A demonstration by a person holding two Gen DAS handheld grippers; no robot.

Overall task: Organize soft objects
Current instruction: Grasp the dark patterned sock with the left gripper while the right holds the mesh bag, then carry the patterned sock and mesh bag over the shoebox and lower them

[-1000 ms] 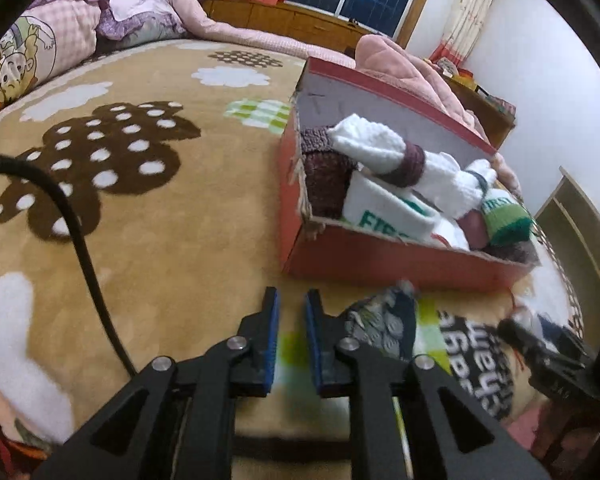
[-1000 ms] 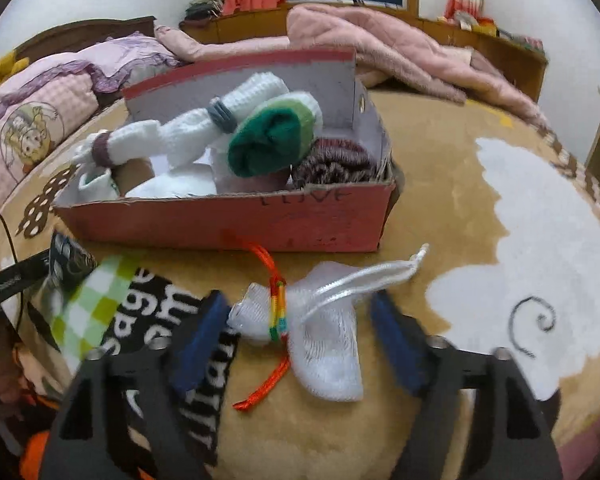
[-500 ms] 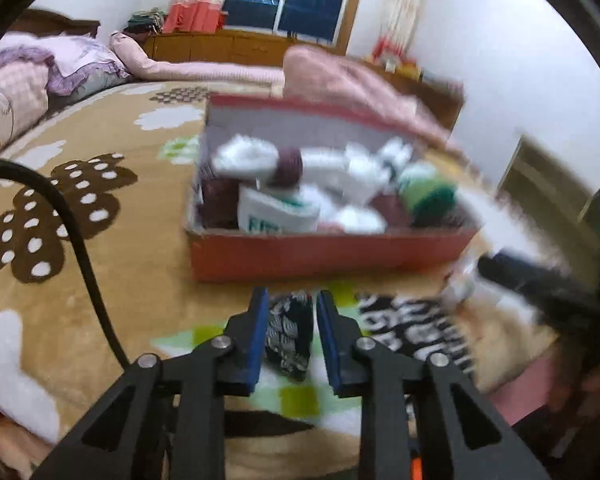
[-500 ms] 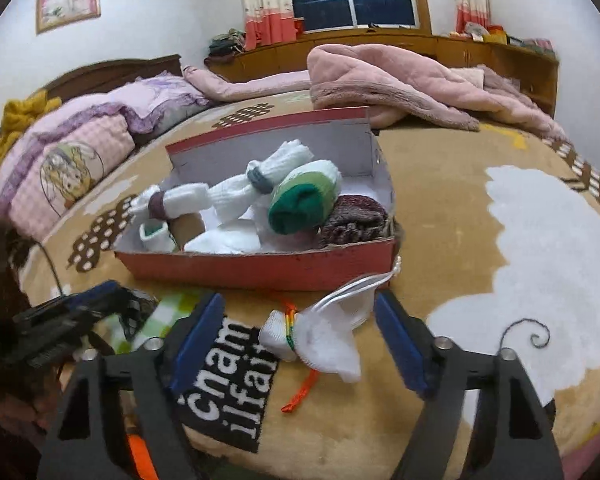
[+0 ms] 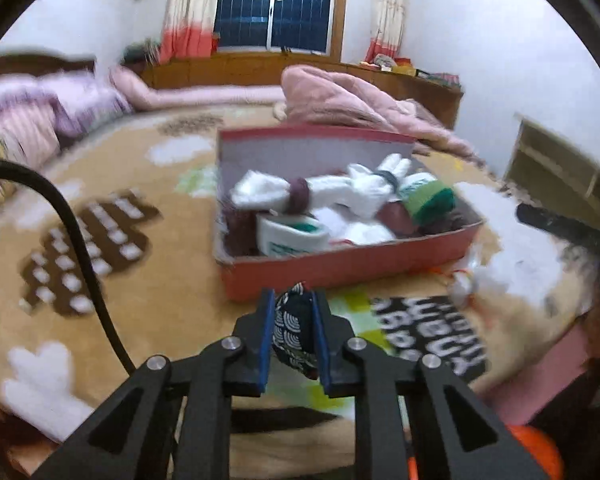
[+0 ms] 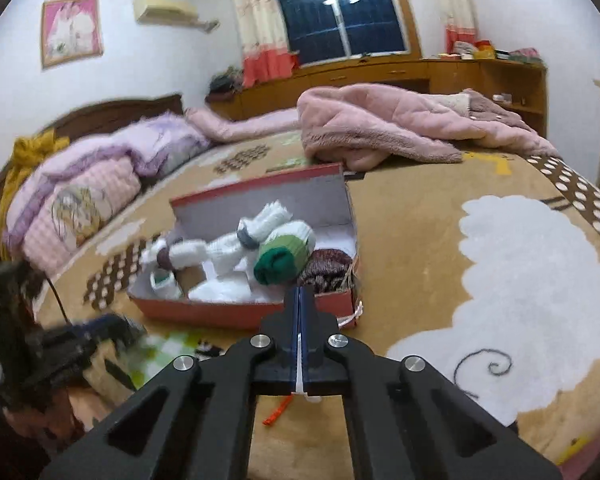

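Observation:
My left gripper (image 5: 294,296) holds a dark patterned sock roll (image 5: 294,332) between its blue pads, and its jaws are closing on it. It hovers just in front of the red shoebox (image 5: 340,268). My right gripper (image 6: 300,291) is shut on a white sock (image 6: 306,396); only a thin white strip and a red string (image 6: 278,412) show below the pads. In the left wrist view the white sock (image 5: 512,276) hangs blurred at the right. The shoebox (image 6: 236,314) holds rolled white socks (image 6: 228,248), a green sock (image 6: 284,258) and a maroon knit piece (image 6: 326,266).
Everything lies on a bed with a tan patterned blanket (image 6: 440,240). A pink coat (image 6: 400,124) is heaped behind the box, and pillows (image 6: 80,200) lie at the left. A black cable (image 5: 80,240) crosses the left wrist view. A wooden shelf (image 5: 560,164) stands at the right.
My right gripper's jaws went from wide open around the white sock to shut on it and lifted it. My left gripper took the dark sock and rose, and the box now sits lower in both views.

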